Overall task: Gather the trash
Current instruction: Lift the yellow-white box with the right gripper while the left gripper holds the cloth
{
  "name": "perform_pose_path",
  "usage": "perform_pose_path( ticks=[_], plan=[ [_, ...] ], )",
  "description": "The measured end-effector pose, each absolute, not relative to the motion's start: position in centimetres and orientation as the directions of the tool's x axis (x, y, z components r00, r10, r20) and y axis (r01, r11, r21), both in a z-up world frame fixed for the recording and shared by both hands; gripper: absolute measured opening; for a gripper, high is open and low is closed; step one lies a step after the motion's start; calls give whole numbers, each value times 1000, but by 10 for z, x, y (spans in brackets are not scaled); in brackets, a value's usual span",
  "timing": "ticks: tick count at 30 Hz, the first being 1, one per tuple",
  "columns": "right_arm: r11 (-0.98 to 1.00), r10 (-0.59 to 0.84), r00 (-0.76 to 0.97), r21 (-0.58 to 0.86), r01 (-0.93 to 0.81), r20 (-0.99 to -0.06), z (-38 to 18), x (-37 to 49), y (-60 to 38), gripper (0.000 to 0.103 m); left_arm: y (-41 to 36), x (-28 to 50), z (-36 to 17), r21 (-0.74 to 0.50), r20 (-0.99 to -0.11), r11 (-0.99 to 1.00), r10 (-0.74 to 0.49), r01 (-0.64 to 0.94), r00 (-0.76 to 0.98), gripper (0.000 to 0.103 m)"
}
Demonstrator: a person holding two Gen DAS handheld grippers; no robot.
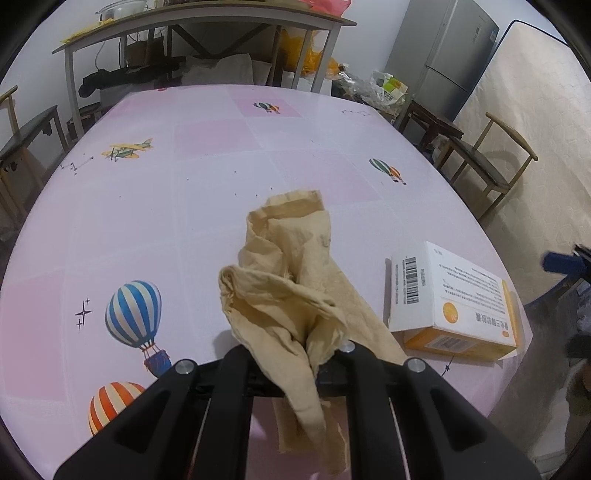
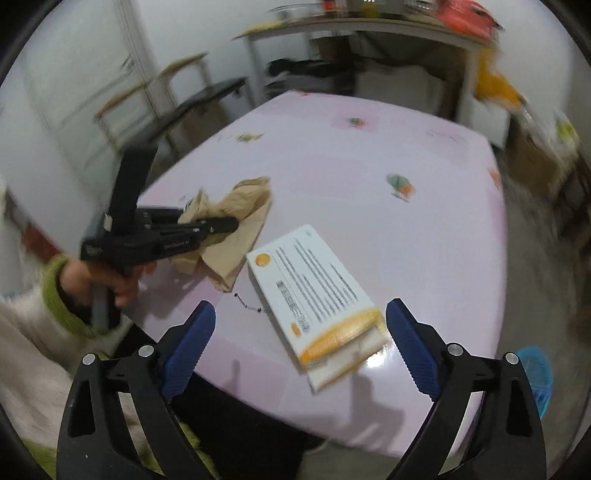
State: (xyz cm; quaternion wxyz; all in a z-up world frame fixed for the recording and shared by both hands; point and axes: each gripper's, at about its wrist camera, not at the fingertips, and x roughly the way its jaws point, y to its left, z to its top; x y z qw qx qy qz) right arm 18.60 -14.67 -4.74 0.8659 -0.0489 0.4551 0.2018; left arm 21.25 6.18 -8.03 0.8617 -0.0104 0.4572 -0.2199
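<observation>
A crumpled tan paper napkin [image 1: 291, 288] is pinched in my left gripper [image 1: 295, 354], which is shut on it just above the pink table; its far end rests on the cloth. In the right wrist view the same napkin [image 2: 236, 218] hangs from the left gripper [image 2: 225, 223]. A white and orange medicine box [image 1: 450, 299] lies on the table to the right of the napkin, near the table's front edge [image 2: 314, 295]. My right gripper [image 2: 301, 332] is open with its blue pads on either side of the box's near end, hovering over the table edge.
The pink tablecloth [image 1: 221, 184] carries balloon and plane prints. A blue bin [image 2: 535, 373] stands on the floor at the right beside the table. Wooden chairs [image 1: 487, 158] flank the table, a grey shelf table [image 1: 207, 22] is behind, and a fridge [image 1: 443, 55] stands back right.
</observation>
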Motion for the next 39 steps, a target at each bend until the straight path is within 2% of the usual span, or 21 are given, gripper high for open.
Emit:
perform_pose_path(
  ticks=[7,13,25,39],
  plan=[
    [882,248,394,37,-471,-885,-85,229,-121,91,63,211,-81,-228,-781,900,-397,370,482,7],
    [871,220,361,16,-492,-906,-99,237,-119,90,62,210,-81,-220,-782,902,-391,371,486,7],
    [900,196,385,9,-437,-902,-103,236,-125,77,57,209,-80,-198,-785,907,-374,371,494,7],
    [945,169,434,20,-327,-885,-96,231,-137,76,56,210,-79,-193,-783,905,-375,380,496,6]
  ],
)
